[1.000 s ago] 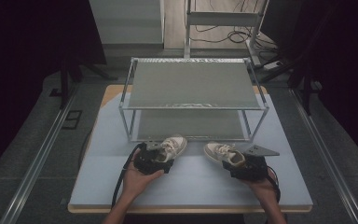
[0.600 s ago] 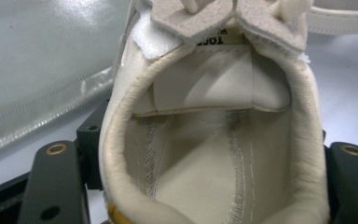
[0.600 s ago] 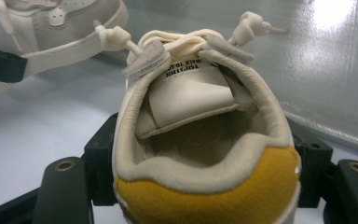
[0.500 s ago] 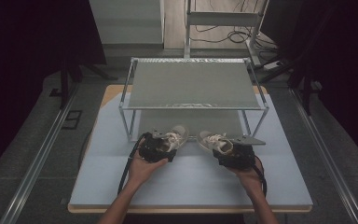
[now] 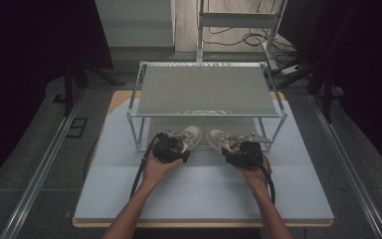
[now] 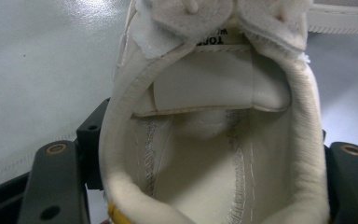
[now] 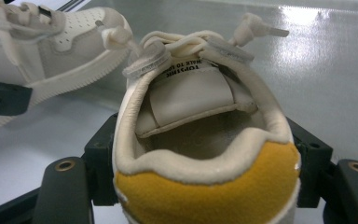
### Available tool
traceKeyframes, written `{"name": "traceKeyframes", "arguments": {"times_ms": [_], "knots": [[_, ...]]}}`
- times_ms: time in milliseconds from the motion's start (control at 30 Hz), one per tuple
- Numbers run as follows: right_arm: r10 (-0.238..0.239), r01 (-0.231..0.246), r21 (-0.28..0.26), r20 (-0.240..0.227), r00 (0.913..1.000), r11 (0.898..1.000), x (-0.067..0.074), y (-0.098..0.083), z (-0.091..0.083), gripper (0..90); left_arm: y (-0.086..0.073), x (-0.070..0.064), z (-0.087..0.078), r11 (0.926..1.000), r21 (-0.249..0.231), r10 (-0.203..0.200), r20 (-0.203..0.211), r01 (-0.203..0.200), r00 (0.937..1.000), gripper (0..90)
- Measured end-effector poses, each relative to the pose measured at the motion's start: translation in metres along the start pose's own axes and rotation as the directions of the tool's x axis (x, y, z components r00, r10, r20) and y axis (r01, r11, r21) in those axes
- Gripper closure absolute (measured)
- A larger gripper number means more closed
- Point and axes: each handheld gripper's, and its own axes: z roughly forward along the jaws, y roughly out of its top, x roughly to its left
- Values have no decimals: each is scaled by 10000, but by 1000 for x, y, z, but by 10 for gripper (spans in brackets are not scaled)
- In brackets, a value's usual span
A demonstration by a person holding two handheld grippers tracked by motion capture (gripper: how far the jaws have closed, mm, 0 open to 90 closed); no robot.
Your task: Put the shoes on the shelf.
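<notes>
Both shoes moved toward rack | left shoe (image 6: 214, 140) cream | right shoe (image 7: 205, 154) yellow-heeled

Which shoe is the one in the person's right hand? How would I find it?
Find the metal rack on the pale table. Two small cream shoes sit by the rack's front edge. It's the right shoe, clamped in the right gripper; its yellow heel patch faces that gripper's camera, while the left shoe sits in the other gripper.
</notes>
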Motion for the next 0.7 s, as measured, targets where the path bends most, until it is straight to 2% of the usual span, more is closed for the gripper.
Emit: {"name": "traceKeyframes", "arguments": {"times_ms": [67,100,133,167,300,333,367,400,433,700], "knots": [[38,-38,-12,105,9999,10000,1,2,5,297,2,0,4,9999,46,-119,68,119,9999,293],[50,-50,-10,146,9999,10000,1,3,8,297,3,3,6,9996,57,281,92,-282,9996,293],[80,-80,22,162,9998,10000,1,3,10,297,3,0,8,9999,122,-83,55,83,9999,293],[126,-126,-2,183,9998,9999,1,4,13,297,3,0,10,9999,111,-125,30,125,9999,293],[119,-120,56,225,9997,9999,2,8,20,297,6,4,15,9997,72,224,6,-225,9997,293],[131,-132,54,235,9996,9999,3,8,22,297,6,4,15,9997,72,224,6,-225,9997,293],[133,-135,73,296,9995,9999,2,9,25,297,7,3,18,10000,13,40,-21,-40,10000,293],[173,-176,88,346,9993,9998,2,9,26,297,7,5,19,9997,10,255,-24,-255,9997,293],[175,-179,106,371,9992,9998,2,9,27,297,8,5,20,9995,91,303,-17,-303,9995,293],[277,-283,75,628,9976,9996,-1,8,34,298,11,2,27,9992,178,354,-202,-351,9992,292]]}}
